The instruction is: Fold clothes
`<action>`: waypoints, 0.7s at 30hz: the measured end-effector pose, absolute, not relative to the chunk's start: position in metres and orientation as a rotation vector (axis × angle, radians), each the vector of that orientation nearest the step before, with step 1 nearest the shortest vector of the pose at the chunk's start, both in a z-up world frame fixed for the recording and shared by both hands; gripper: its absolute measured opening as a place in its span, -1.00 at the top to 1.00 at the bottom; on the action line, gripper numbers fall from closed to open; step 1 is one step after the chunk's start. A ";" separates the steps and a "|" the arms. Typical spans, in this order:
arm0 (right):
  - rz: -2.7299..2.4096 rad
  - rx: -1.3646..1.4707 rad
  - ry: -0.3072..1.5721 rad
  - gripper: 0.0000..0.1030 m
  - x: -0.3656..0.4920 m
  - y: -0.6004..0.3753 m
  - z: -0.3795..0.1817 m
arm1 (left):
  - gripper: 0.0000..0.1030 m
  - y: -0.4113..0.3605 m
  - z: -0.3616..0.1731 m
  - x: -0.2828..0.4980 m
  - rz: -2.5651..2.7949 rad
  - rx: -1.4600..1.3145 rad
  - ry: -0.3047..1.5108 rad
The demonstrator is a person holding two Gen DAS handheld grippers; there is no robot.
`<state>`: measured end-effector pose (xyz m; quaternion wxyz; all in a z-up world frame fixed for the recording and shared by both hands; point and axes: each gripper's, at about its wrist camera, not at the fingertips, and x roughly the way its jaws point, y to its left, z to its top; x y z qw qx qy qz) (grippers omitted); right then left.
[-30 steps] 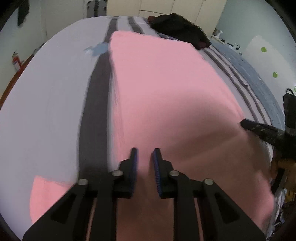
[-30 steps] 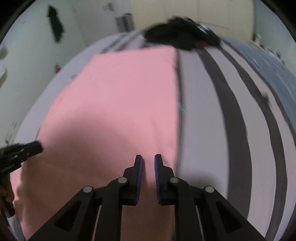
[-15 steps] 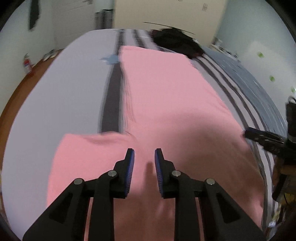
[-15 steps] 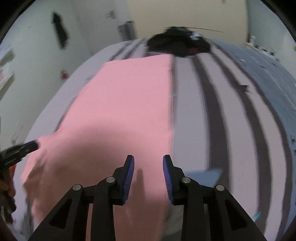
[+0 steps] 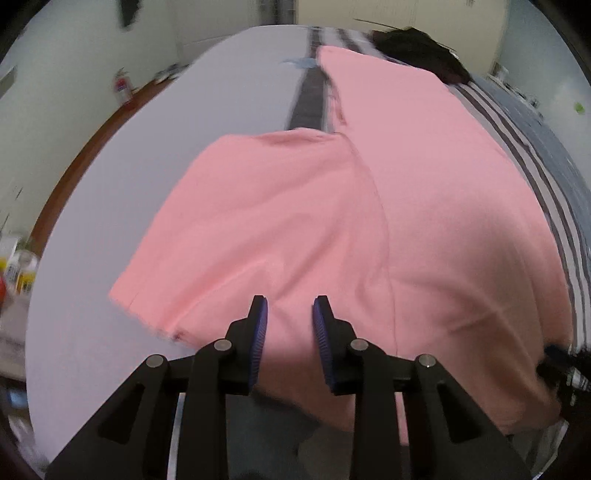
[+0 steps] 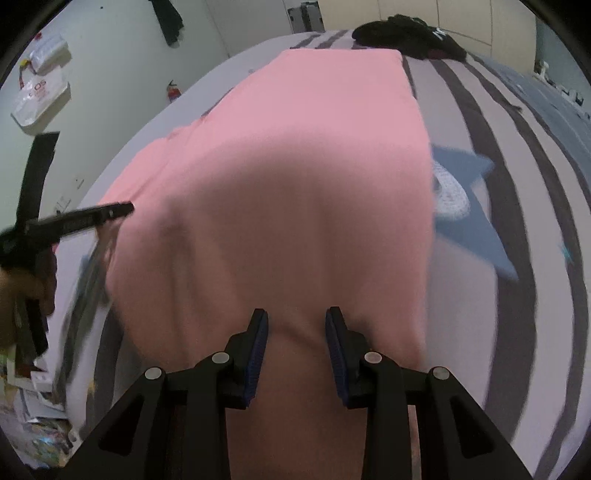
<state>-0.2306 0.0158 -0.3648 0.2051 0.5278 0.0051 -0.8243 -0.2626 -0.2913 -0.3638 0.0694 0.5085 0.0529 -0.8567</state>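
A pink T-shirt (image 5: 424, 192) lies spread lengthwise on the bed, with its left sleeve (image 5: 258, 214) splayed out over the white sheet. My left gripper (image 5: 290, 308) hovers open above the near end of the shirt, beside the sleeve, with nothing between its fingers. In the right wrist view the same pink T-shirt (image 6: 295, 184) fills the middle, and my right gripper (image 6: 297, 319) is open over its near end. The left gripper (image 6: 110, 210) shows at that view's left edge, held by a hand (image 6: 22, 284).
The bed (image 6: 517, 155) has a white sheet with dark stripes and a blue star patch (image 6: 469, 206). A black garment (image 6: 406, 33) lies at the far end. A wooden floor strip (image 5: 85, 162) and a fire extinguisher (image 5: 123, 86) lie left of the bed. Clutter (image 6: 40, 424) sits at the near left.
Both grippers have opened wider and pulled back toward the near end of the shirt. The left sleeve has come into full view, spread on the sheet.
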 end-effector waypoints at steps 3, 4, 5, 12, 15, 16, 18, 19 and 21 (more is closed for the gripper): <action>-2.307 1.502 -0.017 0.42 -0.207 0.034 -0.368 | 0.53 -0.278 -0.354 -0.252 -2.650 1.508 0.193; -2.314 1.510 -0.030 0.41 -0.202 0.038 -0.368 | 0.53 -0.269 -0.351 -0.250 -2.692 1.507 0.186; -2.321 1.510 -0.030 0.41 -0.193 0.036 -0.367 | 0.53 -0.260 -0.353 -0.249 -2.719 1.514 0.176; -2.401 1.488 -0.041 0.41 -0.153 0.048 -0.370 | 0.53 -0.224 -0.376 -0.238 -2.794 1.615 0.136; -2.412 1.526 -0.047 0.41 -0.140 0.048 -0.365 | 0.53 -0.233 -0.373 -0.219 -2.827 1.613 0.120; -2.417 1.516 -0.057 0.41 -0.138 0.046 -0.359 | 0.53 -0.235 -0.368 -0.215 -2.839 1.613 0.103; -2.426 1.492 -0.079 0.41 -0.134 0.041 -0.347 | 0.53 -0.240 -0.356 -0.210 -2.858 1.581 0.103; -2.441 1.456 -0.081 0.41 -0.136 0.039 -0.339 | 0.53 -0.248 -0.349 -0.210 -2.856 1.538 0.122; -2.466 1.405 -0.085 0.41 -0.145 0.036 -0.329 | 0.51 -0.268 -0.340 -0.217 -2.846 1.465 0.187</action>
